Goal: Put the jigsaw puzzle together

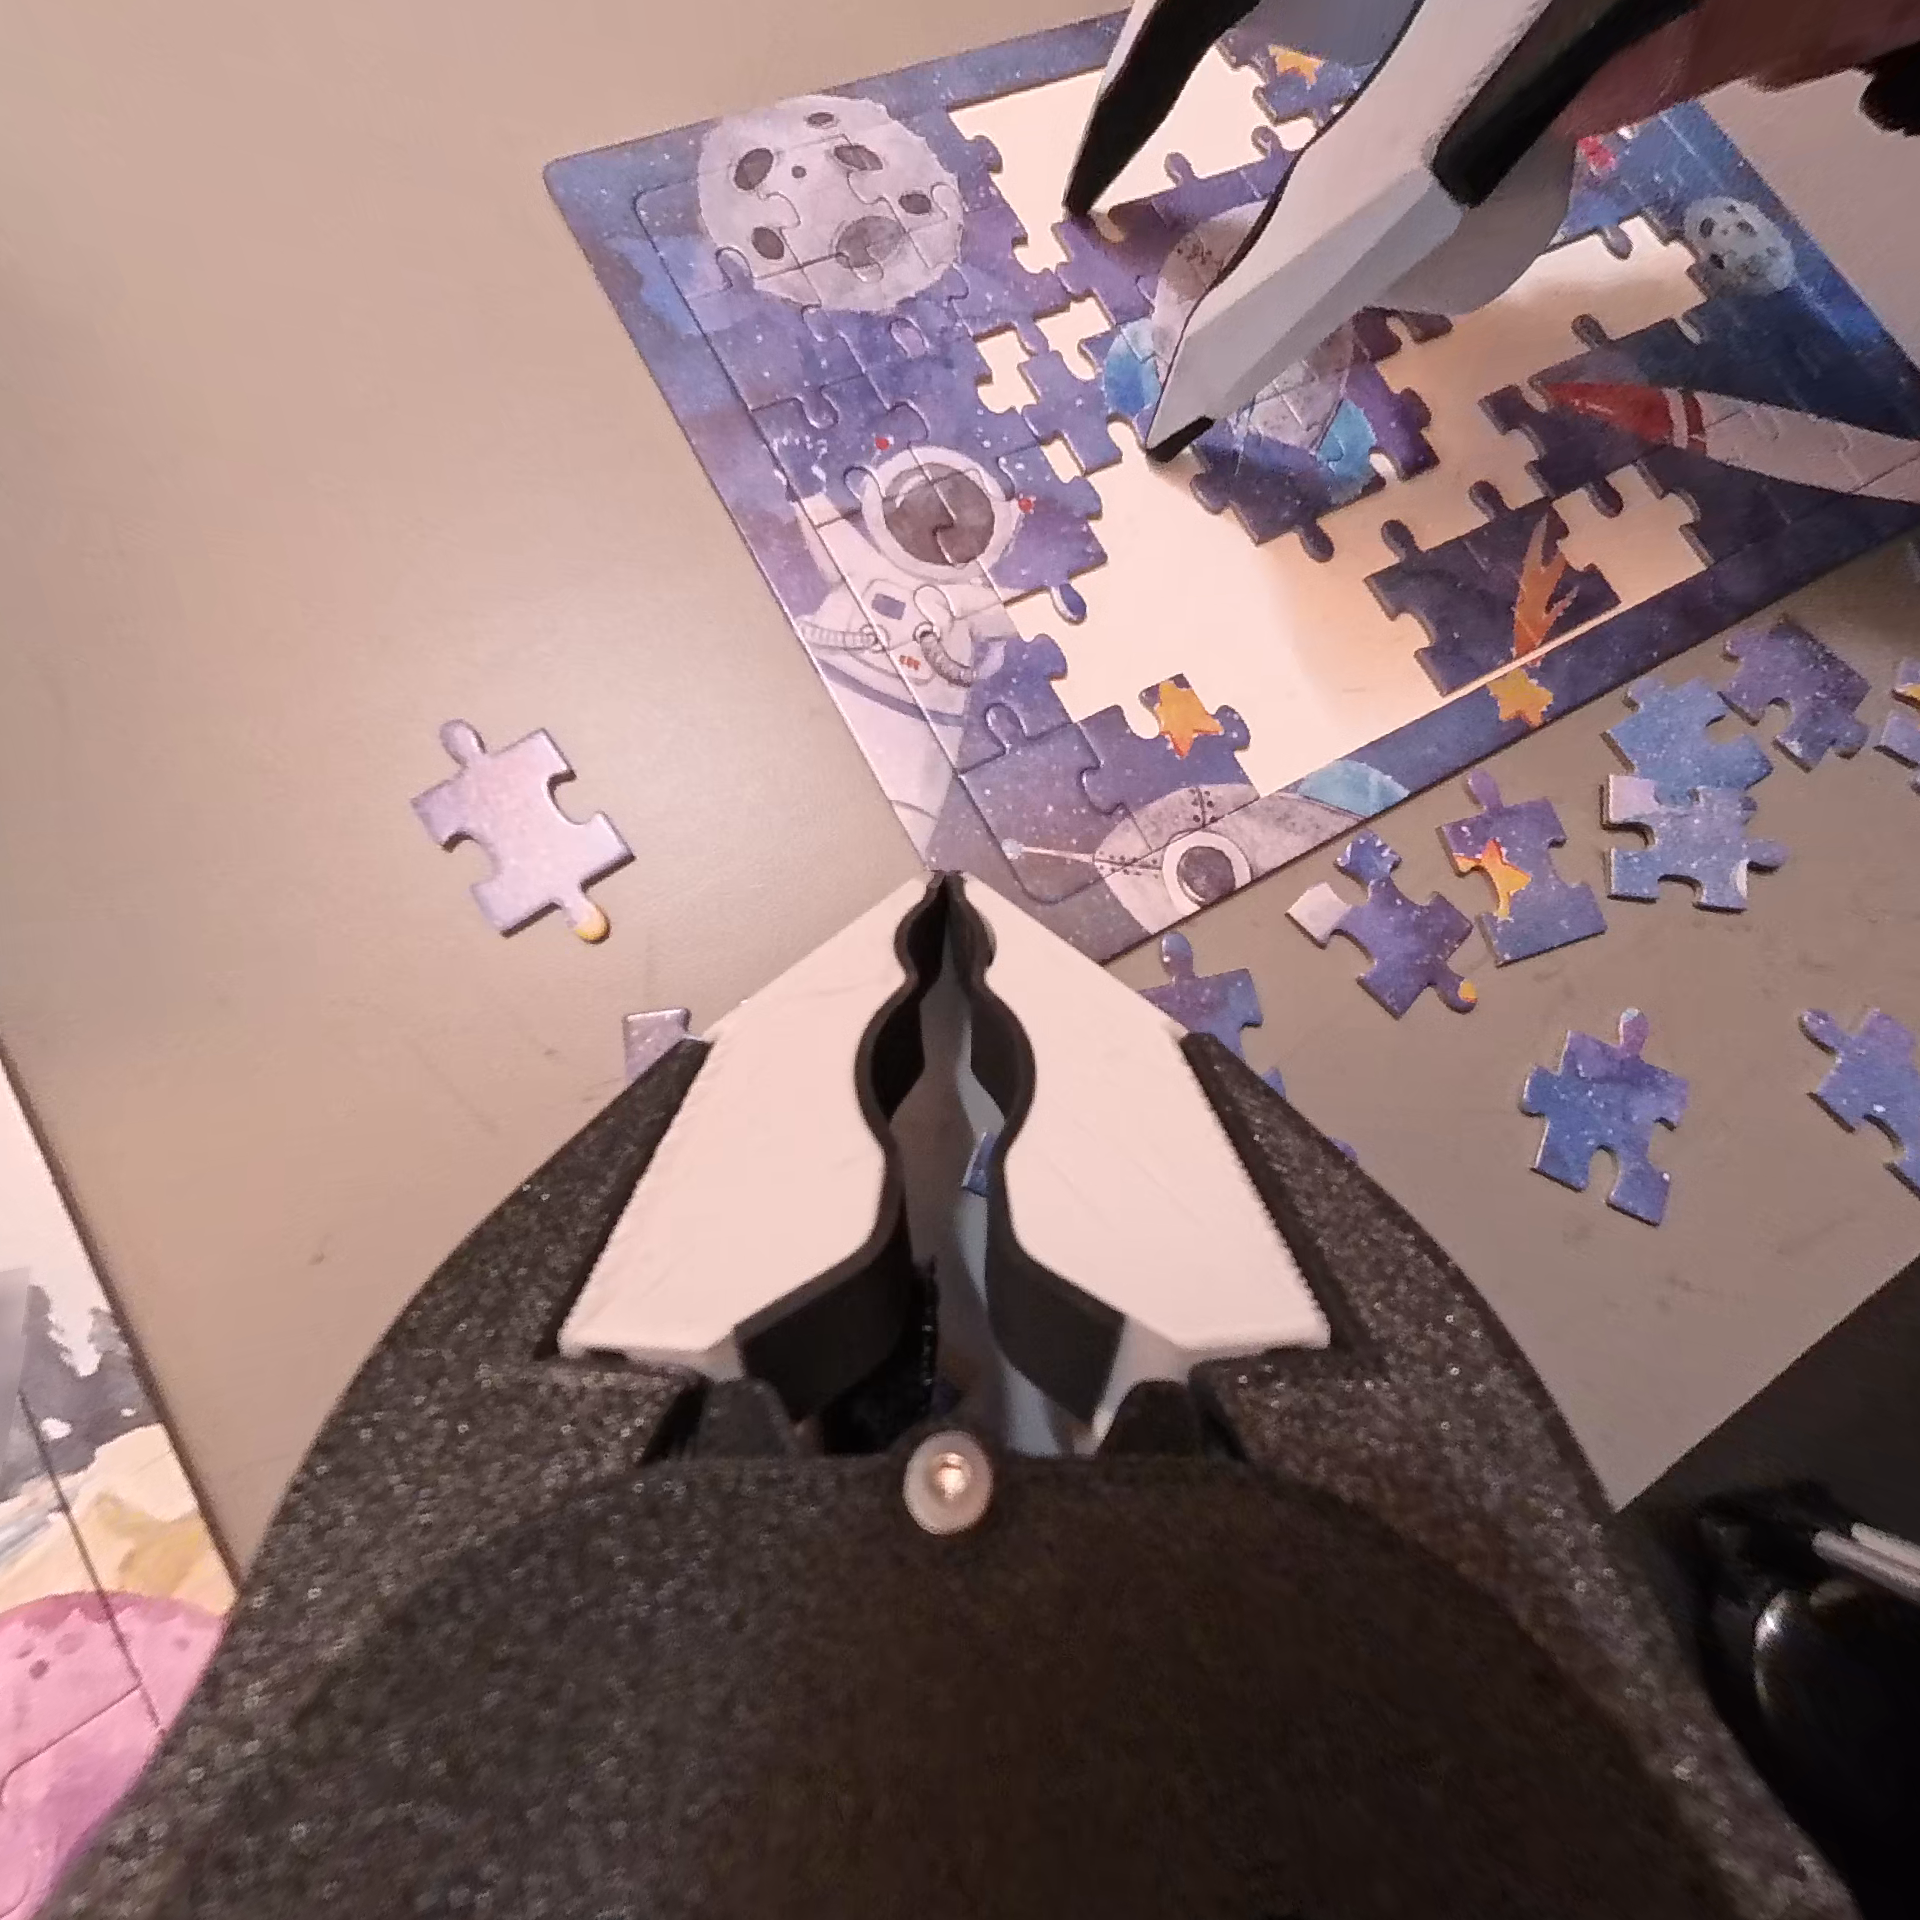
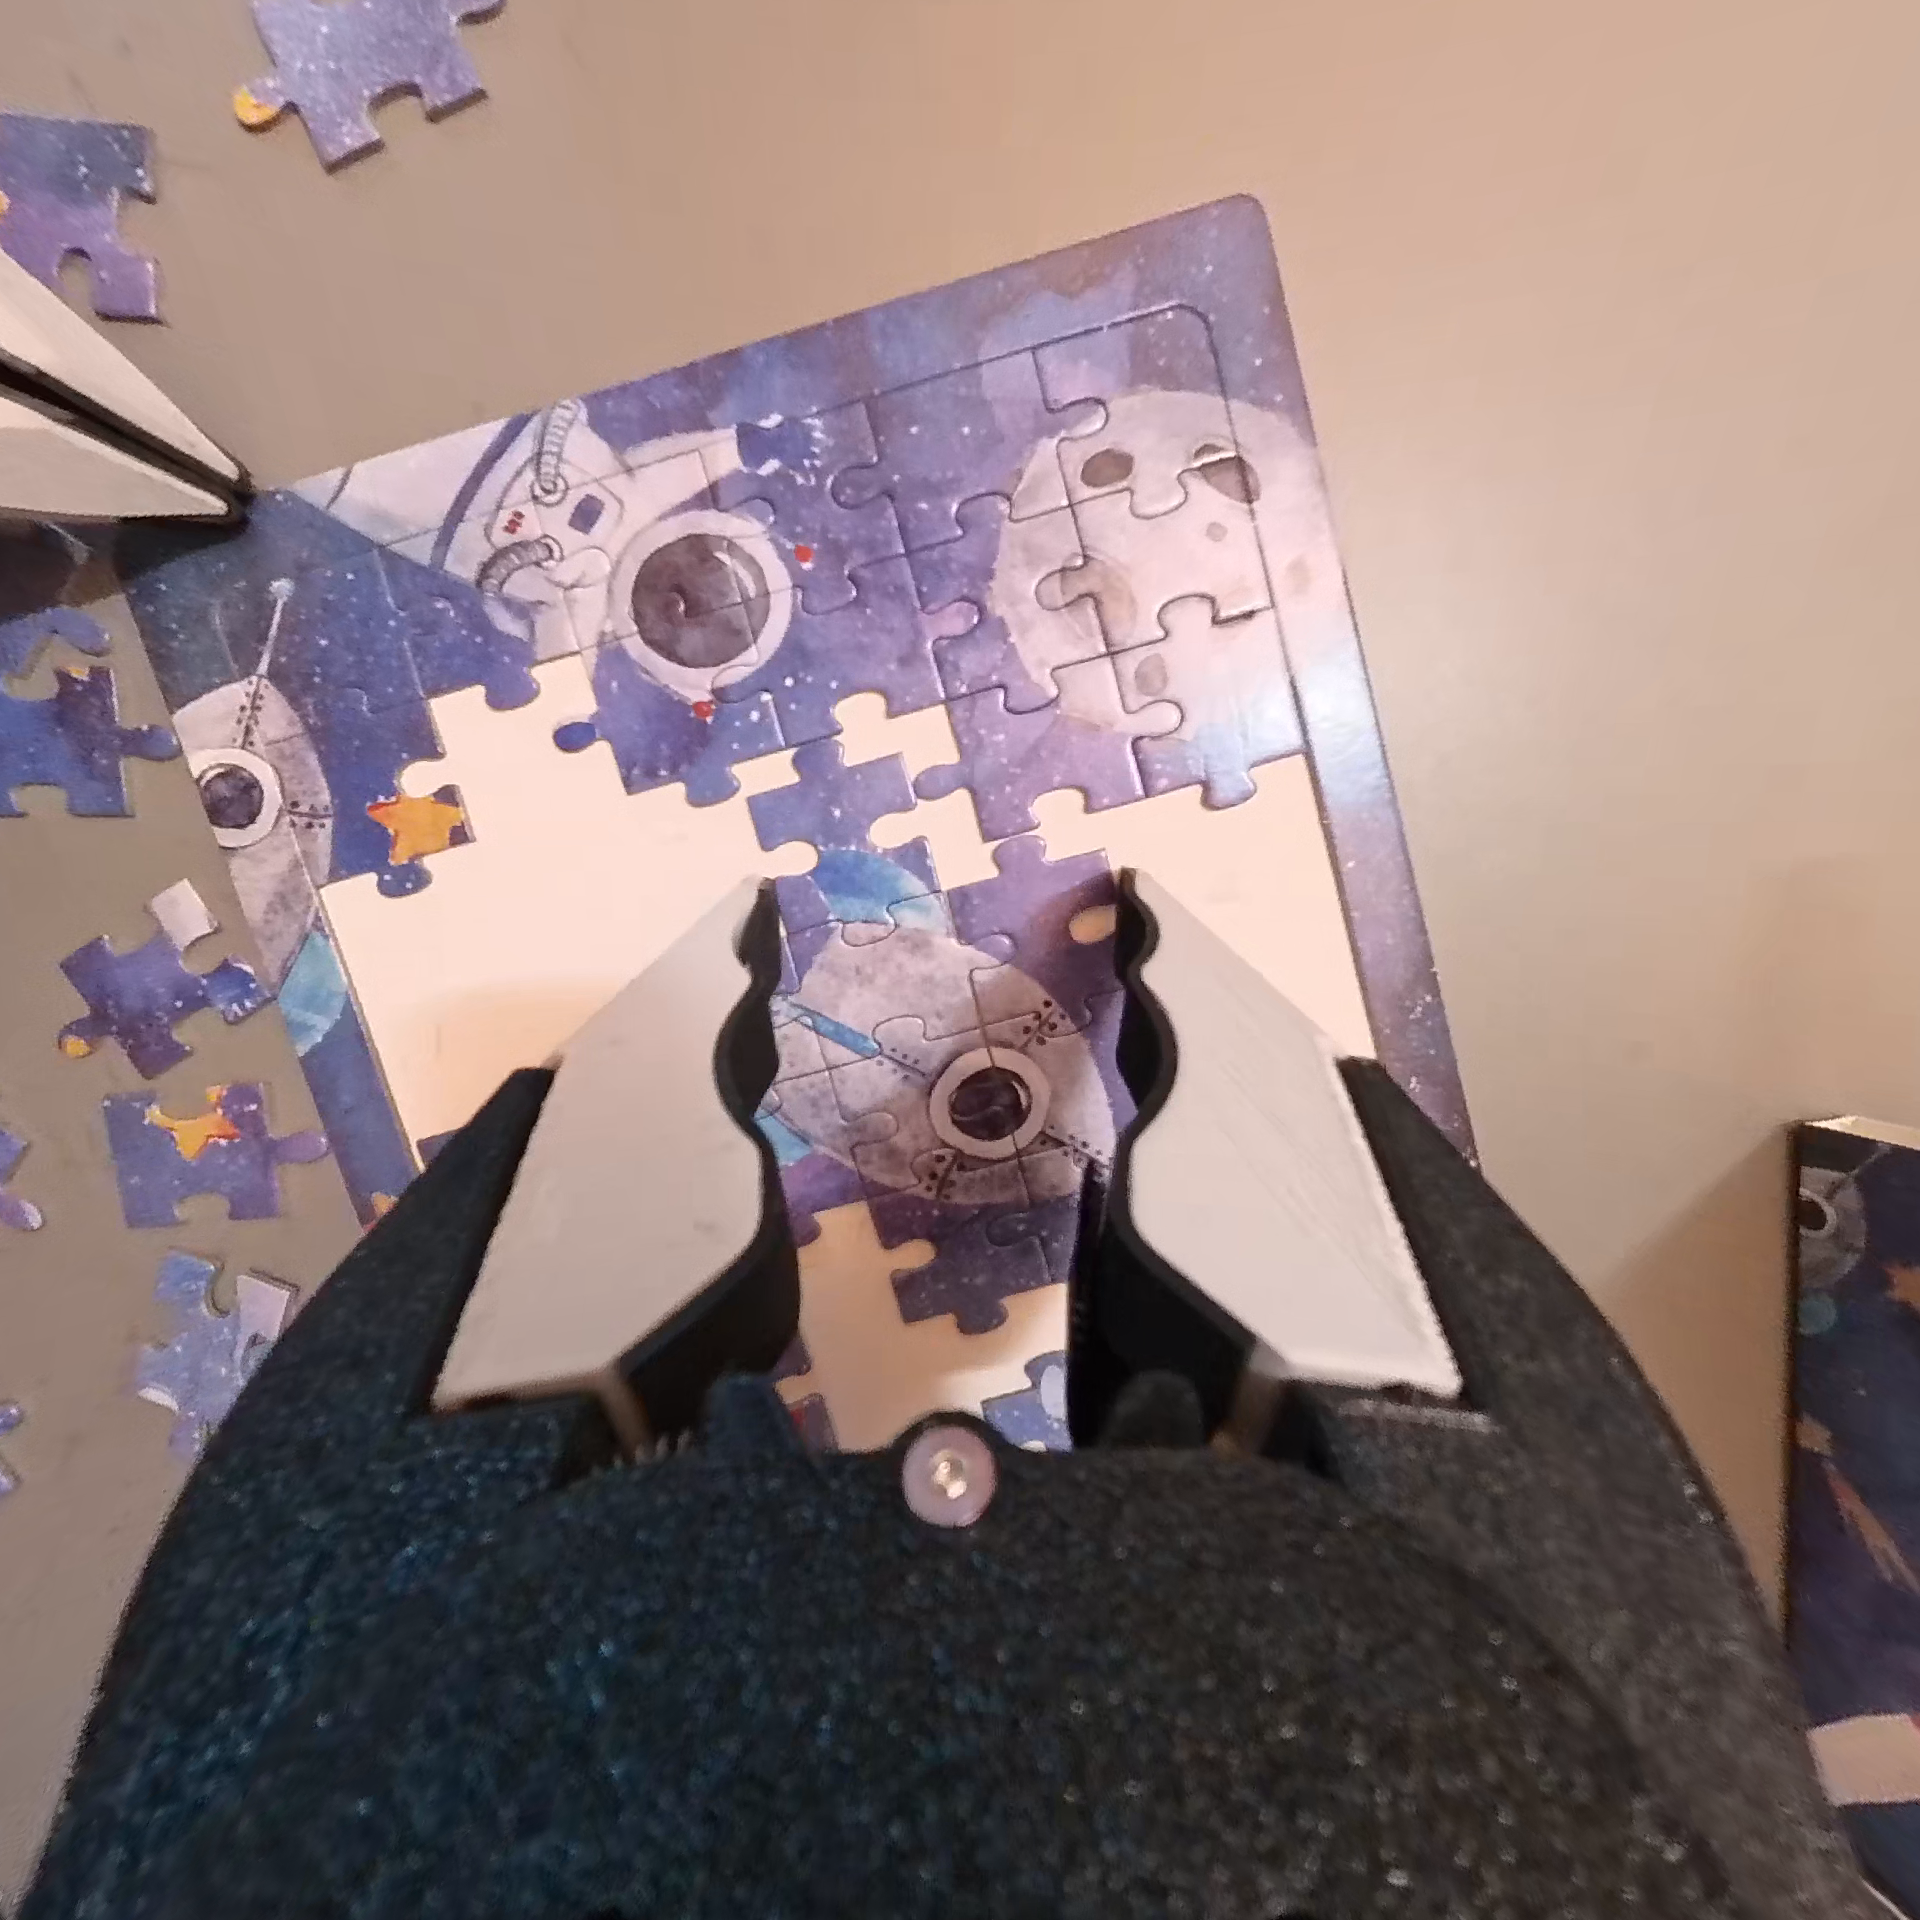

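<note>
The space jigsaw board [image 1: 613, 208] lies on the tan table, with the moon and astronaut side filled and cream gaps in the middle. My right gripper [image 2: 945, 888] is open and low over the board. Its fingers straddle a joined cluster of pieces showing a grey round ship [image 2: 956, 1091]; it holds nothing. It also shows in the left wrist view [image 1: 1127, 322]. My left gripper [image 1: 948, 883] is shut and empty, its tip at the board's near corner; it also shows in the right wrist view [image 2: 234, 504]. I cannot tell whether the tip touches the board. Loose pieces [image 1: 1507, 873] lie beside the board.
One loose piece [image 1: 520, 826] lies alone left of my left gripper. Several more are scattered right of it [image 1: 1600, 1112]. The puzzle box [image 2: 1849, 1455] stands at the right. Another picture board [image 1: 62, 1558] lies lower left. The table edge [image 1: 1766, 1340] runs at lower right.
</note>
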Demonstrator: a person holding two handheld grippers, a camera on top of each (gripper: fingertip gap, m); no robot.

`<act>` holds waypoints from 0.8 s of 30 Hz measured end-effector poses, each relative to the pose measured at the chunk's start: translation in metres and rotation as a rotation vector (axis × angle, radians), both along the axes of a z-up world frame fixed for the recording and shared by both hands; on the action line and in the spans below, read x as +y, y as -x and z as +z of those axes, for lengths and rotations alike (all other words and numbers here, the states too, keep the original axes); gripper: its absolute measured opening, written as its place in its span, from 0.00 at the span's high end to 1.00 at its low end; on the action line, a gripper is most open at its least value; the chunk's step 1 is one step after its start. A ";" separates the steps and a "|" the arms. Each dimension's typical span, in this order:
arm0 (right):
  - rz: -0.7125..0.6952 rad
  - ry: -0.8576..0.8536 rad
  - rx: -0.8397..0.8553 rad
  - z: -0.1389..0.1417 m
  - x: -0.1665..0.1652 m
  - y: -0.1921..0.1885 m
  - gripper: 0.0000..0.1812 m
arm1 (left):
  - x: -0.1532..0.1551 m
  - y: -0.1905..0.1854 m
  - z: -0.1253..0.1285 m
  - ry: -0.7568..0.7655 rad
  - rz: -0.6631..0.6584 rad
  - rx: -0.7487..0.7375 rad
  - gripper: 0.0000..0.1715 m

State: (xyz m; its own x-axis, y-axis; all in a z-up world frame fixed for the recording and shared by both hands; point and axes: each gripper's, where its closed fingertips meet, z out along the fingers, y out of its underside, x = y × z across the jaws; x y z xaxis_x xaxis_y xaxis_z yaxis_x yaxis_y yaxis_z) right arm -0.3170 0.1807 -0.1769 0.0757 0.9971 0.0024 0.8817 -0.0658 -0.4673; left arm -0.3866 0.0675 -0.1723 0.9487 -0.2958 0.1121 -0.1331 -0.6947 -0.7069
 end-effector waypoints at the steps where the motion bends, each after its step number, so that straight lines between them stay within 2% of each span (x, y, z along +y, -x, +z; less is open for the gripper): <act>1: 0.000 0.001 0.004 0.000 0.000 0.000 0.64 | 0.000 0.000 0.000 0.000 0.000 0.001 1.00; 18: 0.000 0.023 0.061 0.008 0.000 0.001 0.65 | 0.000 0.000 0.000 -0.003 -0.001 0.004 1.00; 21: 0.005 0.025 0.078 0.008 0.000 0.004 0.72 | 0.000 0.000 0.000 -0.003 -0.001 0.004 1.00; 24: 0.005 0.014 0.066 0.006 0.001 0.006 0.71 | 0.000 0.000 0.000 -0.003 0.000 0.005 1.00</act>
